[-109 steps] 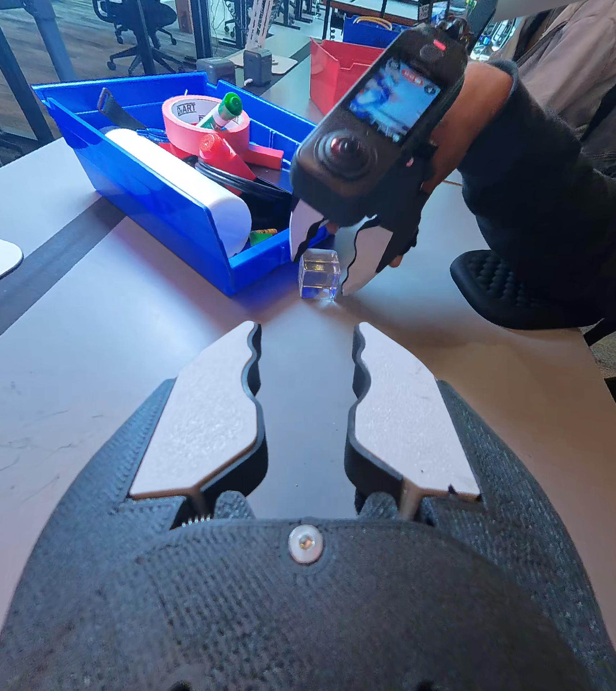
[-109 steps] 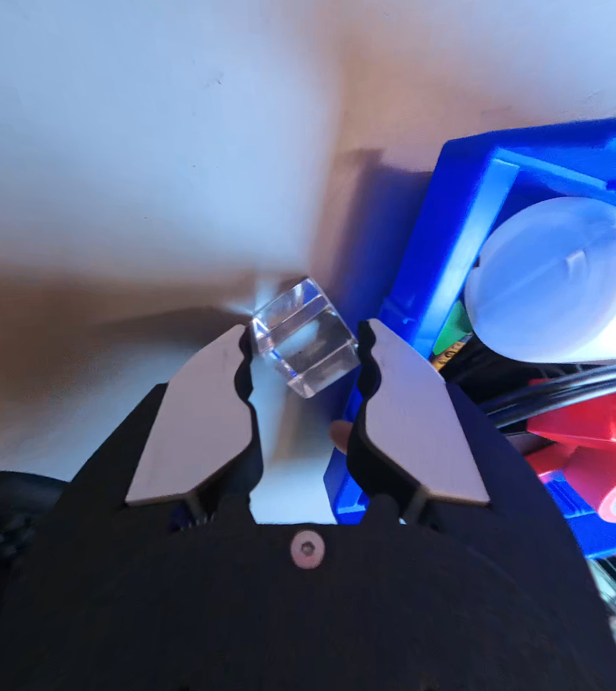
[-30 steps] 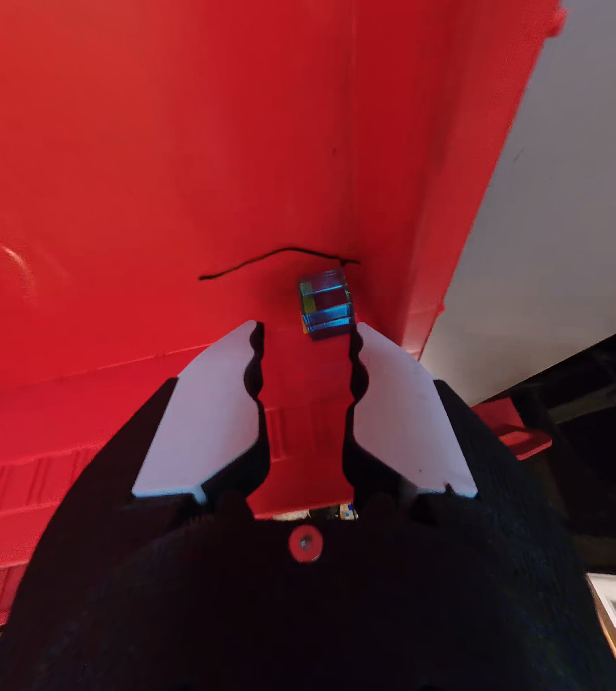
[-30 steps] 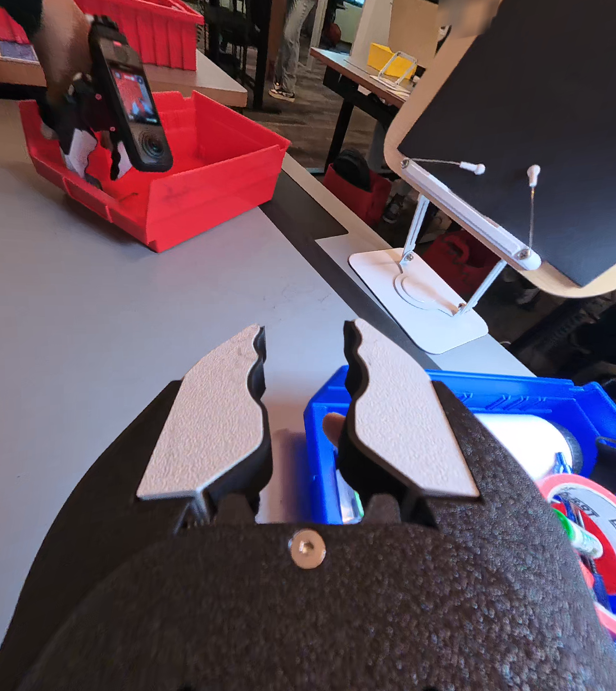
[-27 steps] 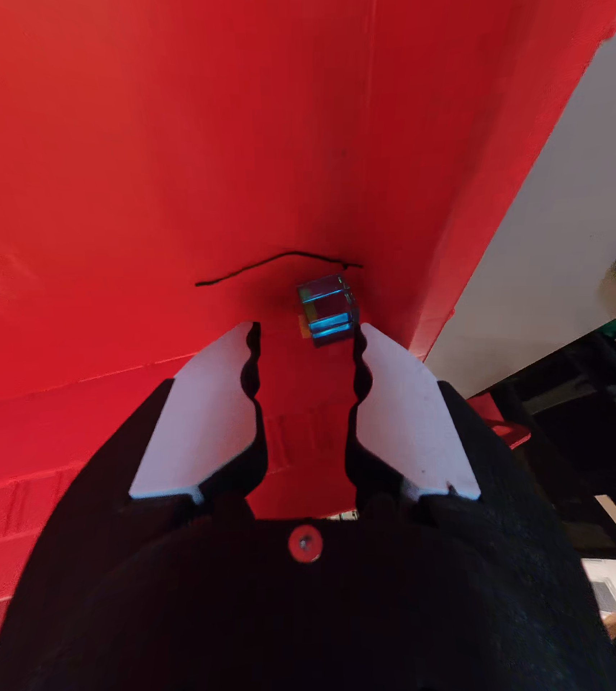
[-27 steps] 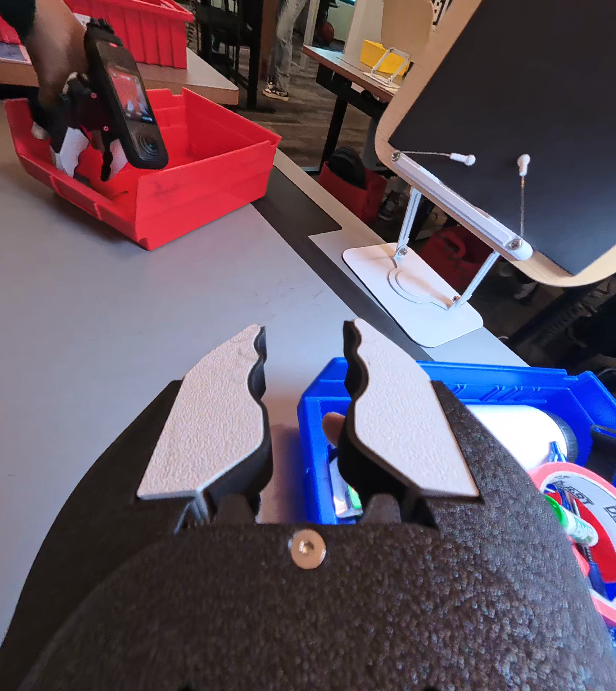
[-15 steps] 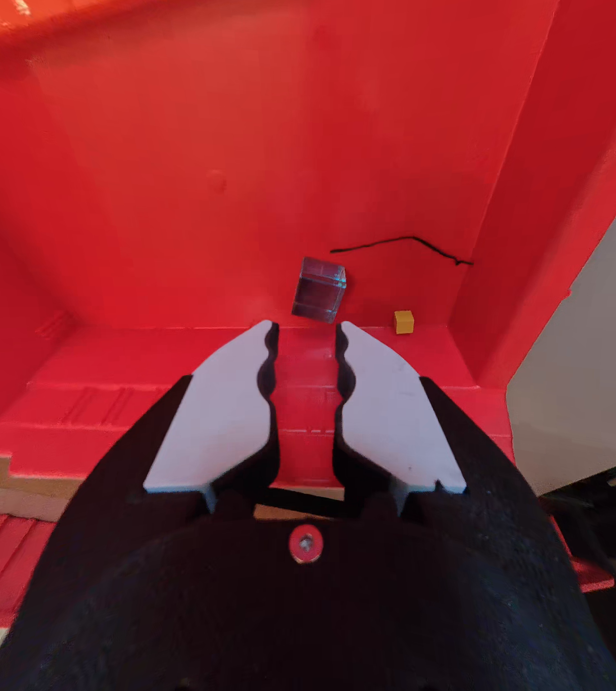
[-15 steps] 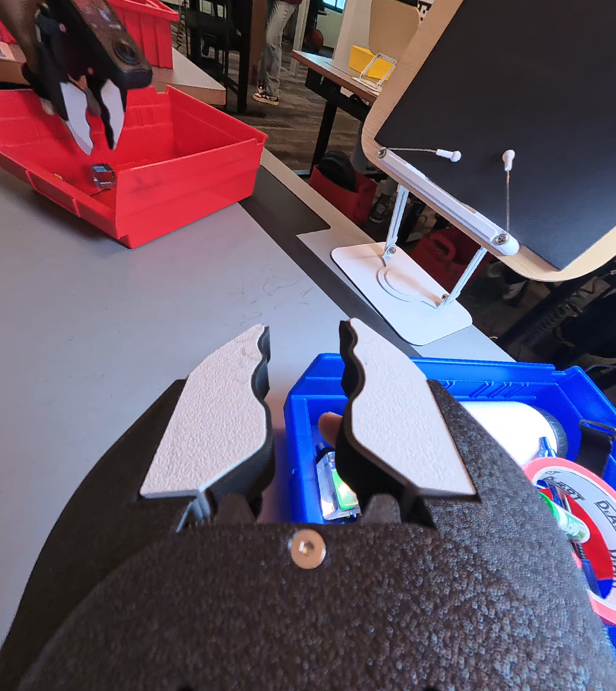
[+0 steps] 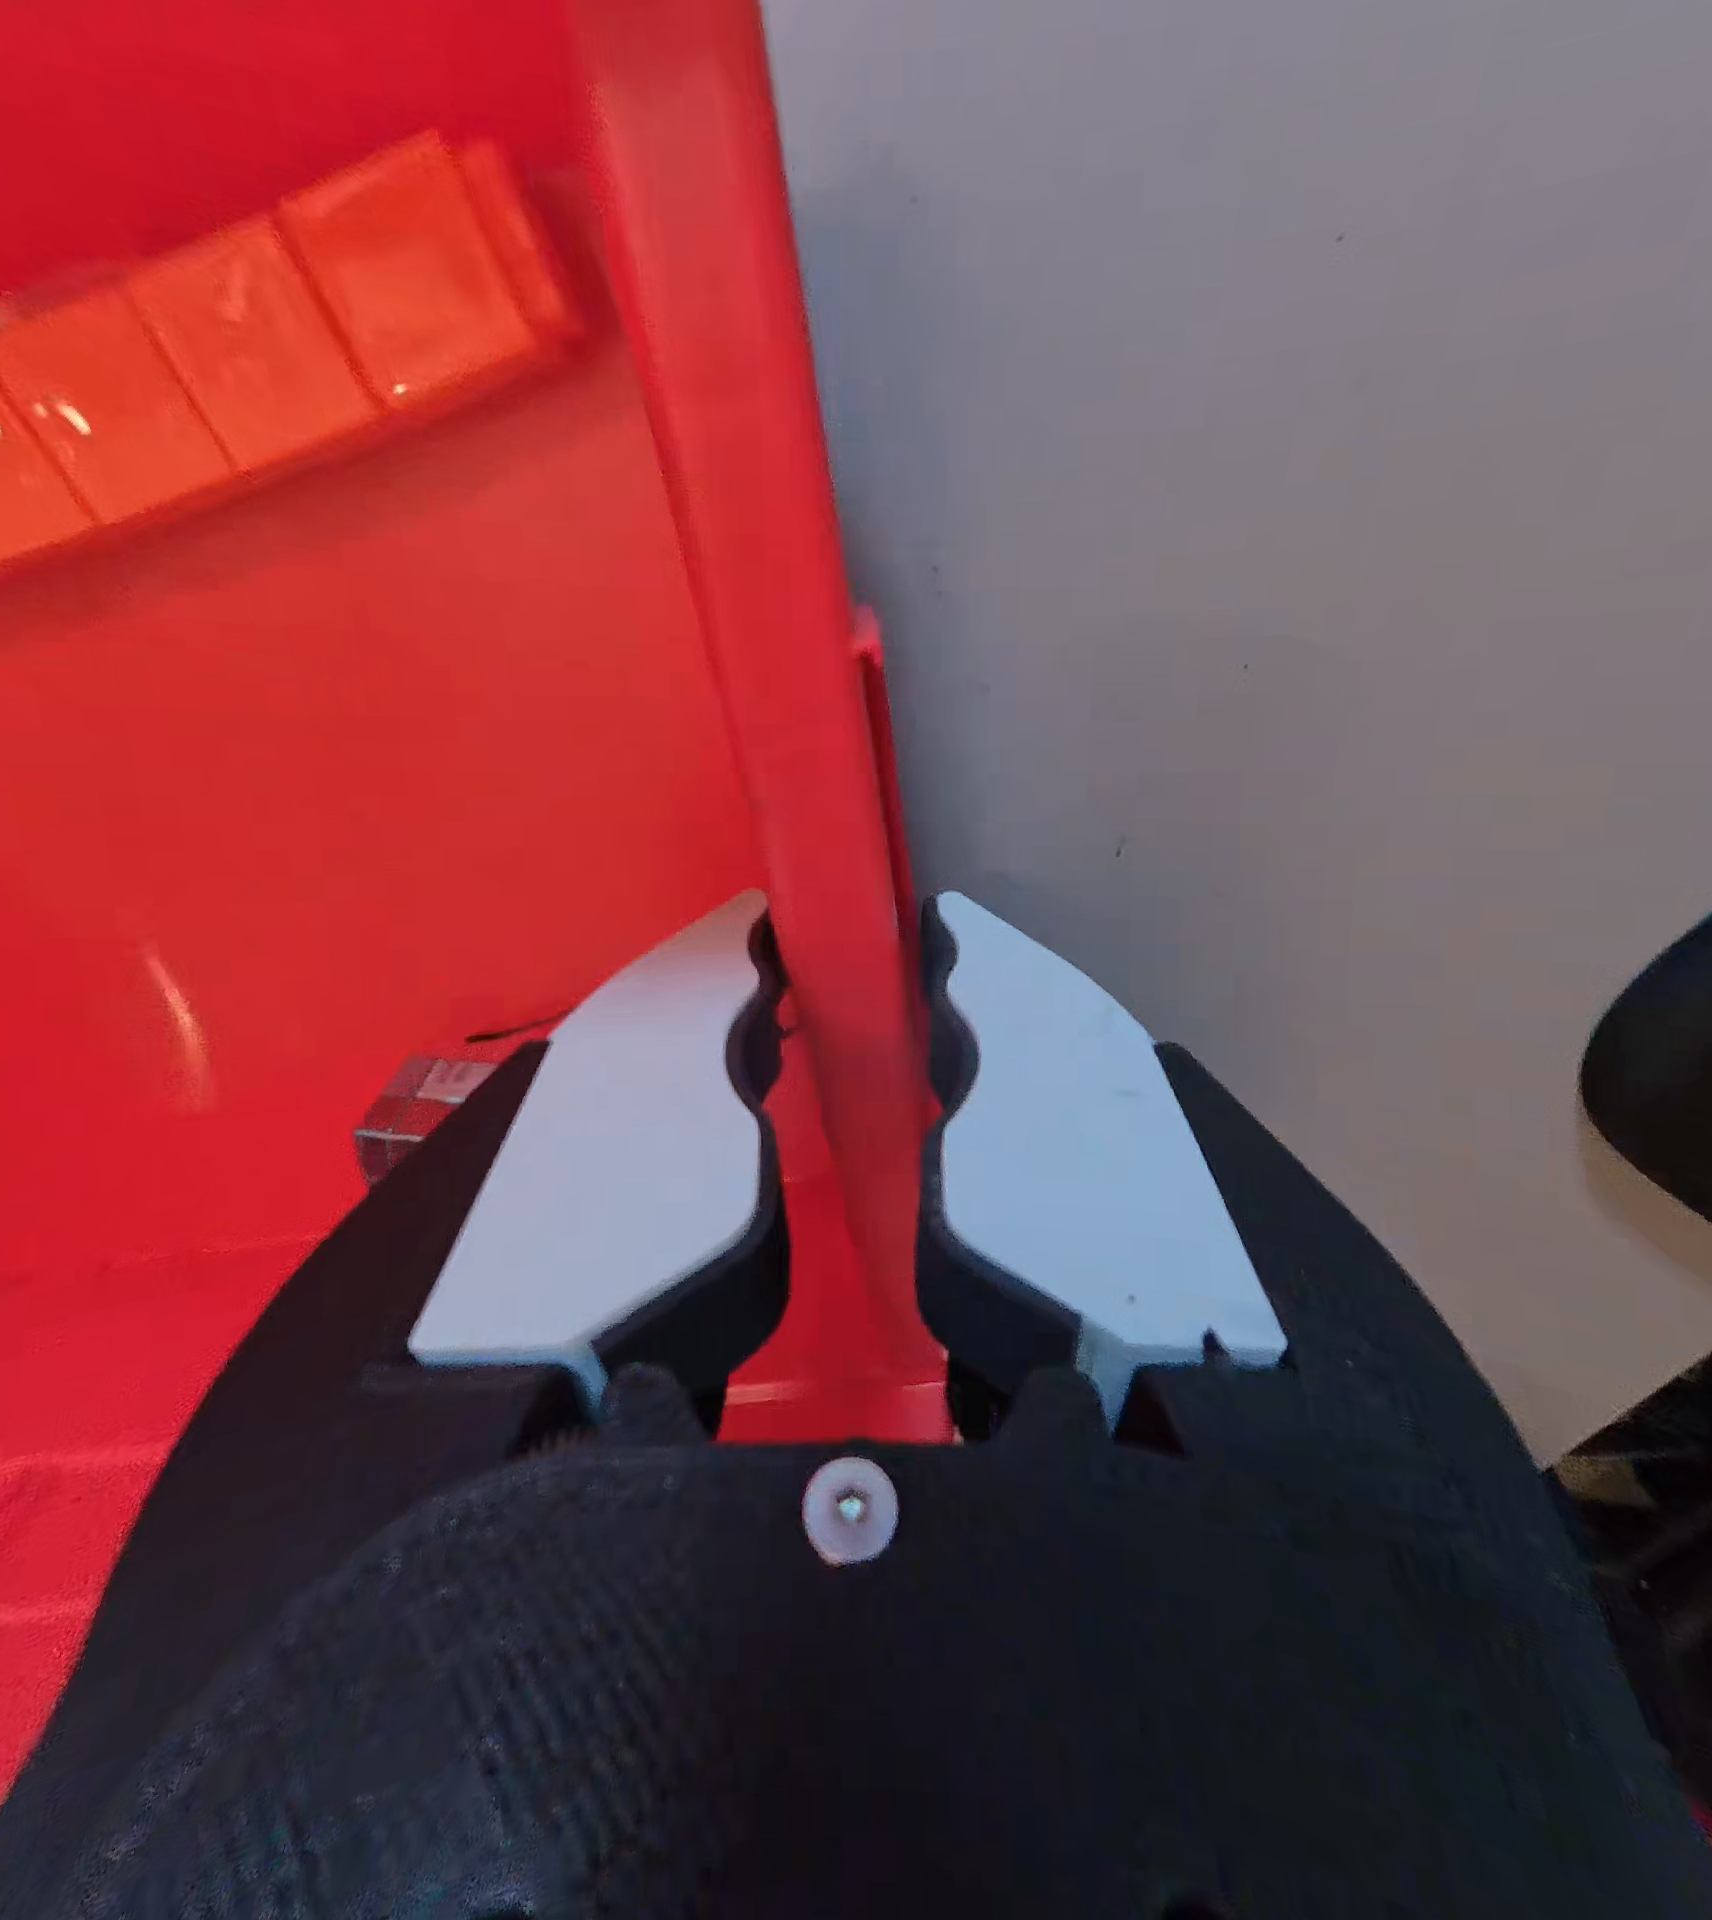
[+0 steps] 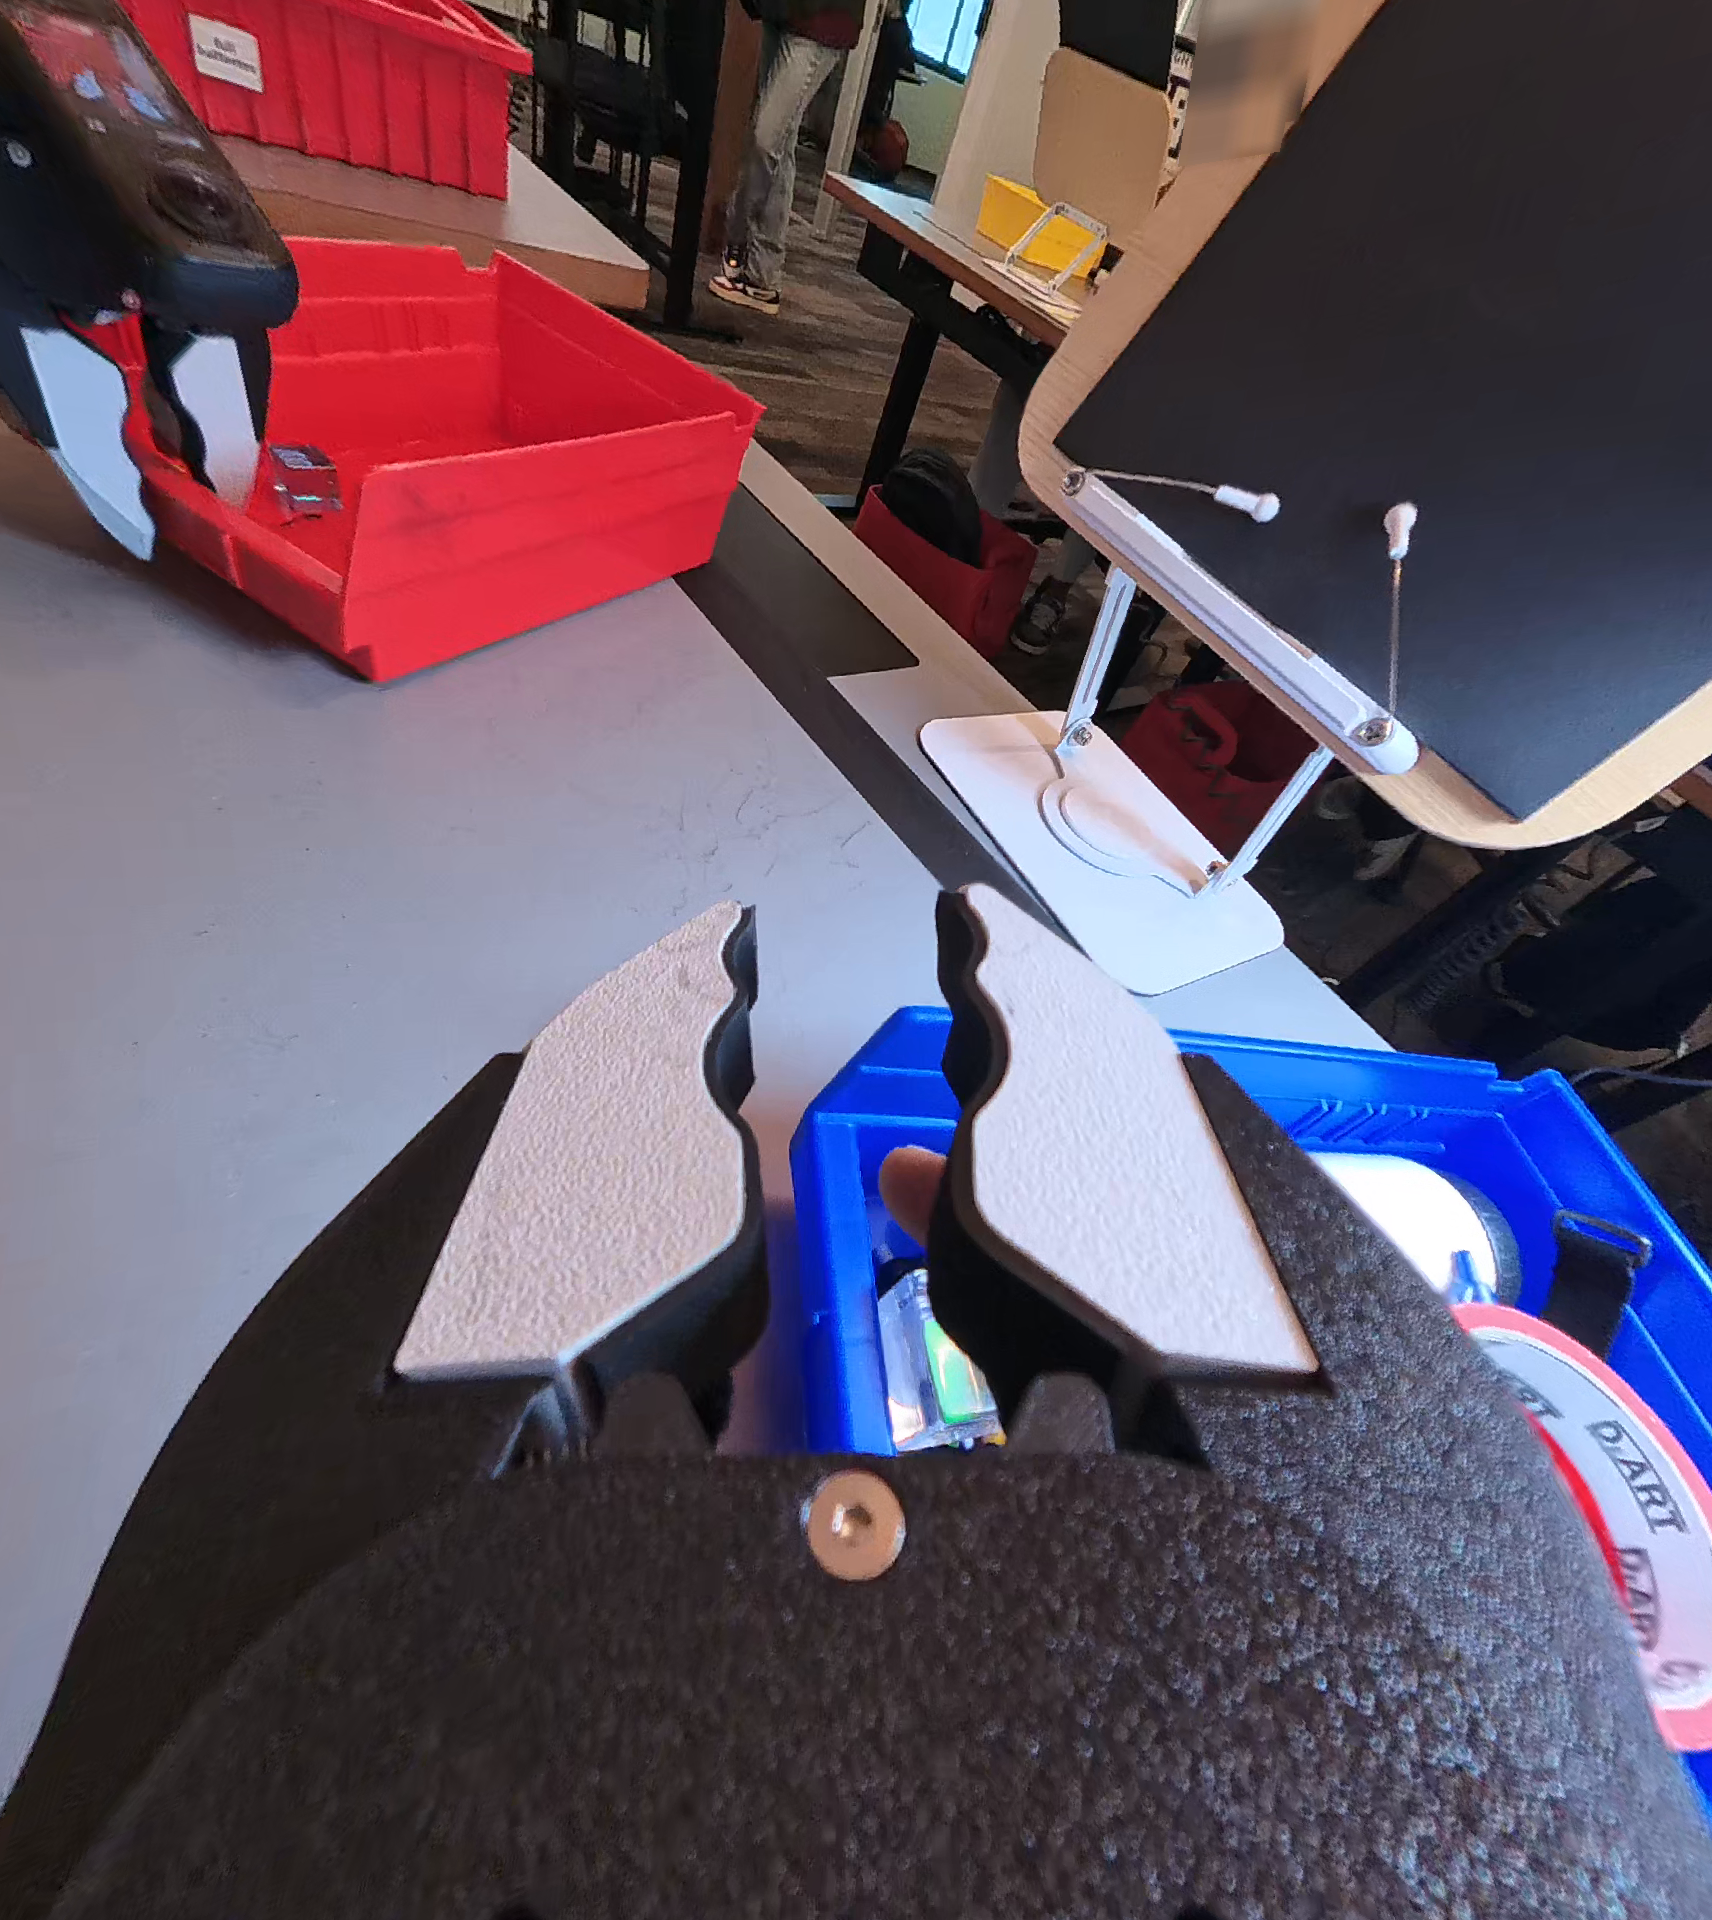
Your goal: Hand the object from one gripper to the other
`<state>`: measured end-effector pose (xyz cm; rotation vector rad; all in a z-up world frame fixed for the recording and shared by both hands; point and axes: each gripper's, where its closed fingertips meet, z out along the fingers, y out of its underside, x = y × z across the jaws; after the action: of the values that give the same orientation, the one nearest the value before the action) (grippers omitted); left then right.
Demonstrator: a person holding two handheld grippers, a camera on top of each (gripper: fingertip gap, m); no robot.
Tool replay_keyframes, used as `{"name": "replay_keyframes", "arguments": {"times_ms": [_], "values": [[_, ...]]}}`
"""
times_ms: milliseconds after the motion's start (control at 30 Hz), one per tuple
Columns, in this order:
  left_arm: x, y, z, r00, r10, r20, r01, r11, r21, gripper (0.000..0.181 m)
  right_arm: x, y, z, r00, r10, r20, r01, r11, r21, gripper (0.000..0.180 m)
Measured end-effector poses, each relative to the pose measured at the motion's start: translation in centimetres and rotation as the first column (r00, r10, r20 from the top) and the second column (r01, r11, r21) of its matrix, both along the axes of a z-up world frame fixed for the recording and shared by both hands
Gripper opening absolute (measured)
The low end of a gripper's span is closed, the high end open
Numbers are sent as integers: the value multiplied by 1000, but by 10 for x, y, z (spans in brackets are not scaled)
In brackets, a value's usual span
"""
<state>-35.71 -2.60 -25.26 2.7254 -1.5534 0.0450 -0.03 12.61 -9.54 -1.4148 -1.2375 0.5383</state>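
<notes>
Object: clear cube [image 10: 304,480] lies on the floor of the red bin [image 10: 561,488], near its front wall; in the left wrist view only a corner of the cube [image 9: 416,1112] shows past the gripper's left finger.
Left gripper: left gripper [image 9: 847,914] hangs over the red bin's side wall [image 9: 779,727], which runs up between its tips; fingers apart with a narrow gap, nothing between them. From the right wrist view the left gripper [image 10: 177,468] stands at the bin's near corner, just beside the cube and not touching it.
Right gripper: right gripper [image 10: 844,914] hovers above the corner of the blue bin [image 10: 1662,1299], fingers parted, empty, well apart from the red bin.
Blue bin contents: white roll [image 10: 1403,1216], pink tape roll [image 10: 1610,1507].
Bench: grey bench [image 10: 312,883] is bare between the two bins.
Stage: judged from the cube resting free in the red bin with both grippers empty, the hand-over looks finished and the left gripper is clearing away.
Doing it well: lift the left gripper straight up before moving sideways, so neither finger catches the bin wall or nudges the cube; leave the fingers parted until they are clear of the rim.
</notes>
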Motion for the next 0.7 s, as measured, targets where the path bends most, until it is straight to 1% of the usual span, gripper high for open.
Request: {"name": "replay_keyframes", "arguments": {"times_ms": [67, 133, 167, 200, 233, 267, 300, 400, 500, 600, 700], "values": [[7, -14, 20, 998, 2, 57, 1, 999, -47, 24, 2, -3, 6, 1000, 0, -9, 1, 1000, 18, 33], [23, -30, 49, 990, -16, 142, 27, 997, -79, 24, 4, -6, 13, 1000, 4, -24, -3, 1000, 28, 32], [29, -34, 62, 984, -24, 176, 36, 997, -69, 24, 4, -6, 16, 999, 5, -33, -4, 999, 33, 31], [30, -30, 71, 982, -23, 189, 29, 999, -27, 25, 4, -6, 17, 999, 6, -39, -4, 999, 34, 30], [23, -19, 75, 986, 5, 164, -12, 999, 38, 25, 3, -6, 18, 999, 7, -44, -6, 999, 32, 30], [10, -7, 75, 991, 58, 119, -69, 994, 89, 25, 2, -7, 18, 999, 10, -46, -9, 1000, 27, 30], [-1, -3, 72, 993, 87, 82, -95, 990, 103, 26, 1, -8, 17, 999, 13, -46, -13, 1000, 21, 30], [9, -12, 62, 995, 27, 93, -35, 996, 83, 25, 2, -13, 19, 1000, 15, -25, -14, 998, 59, 30], [10, -10, 57, 995, 40, 89, -48, 994, 97, 25, 3, -14, 24, 999, 12, -36, -10, 998, 69, 29], [9, -12, 44, 999, 22, 44, -26, 994, 106, 25, 3, -14, 24, 999, 17, -48, -14, 998, 58, 29], [9, -18, 22, 1000, 10, -10, -9, 996, 85, 24, 1, -14, 20, 999, 16, -31, -14, 998, 59, 28]]}}
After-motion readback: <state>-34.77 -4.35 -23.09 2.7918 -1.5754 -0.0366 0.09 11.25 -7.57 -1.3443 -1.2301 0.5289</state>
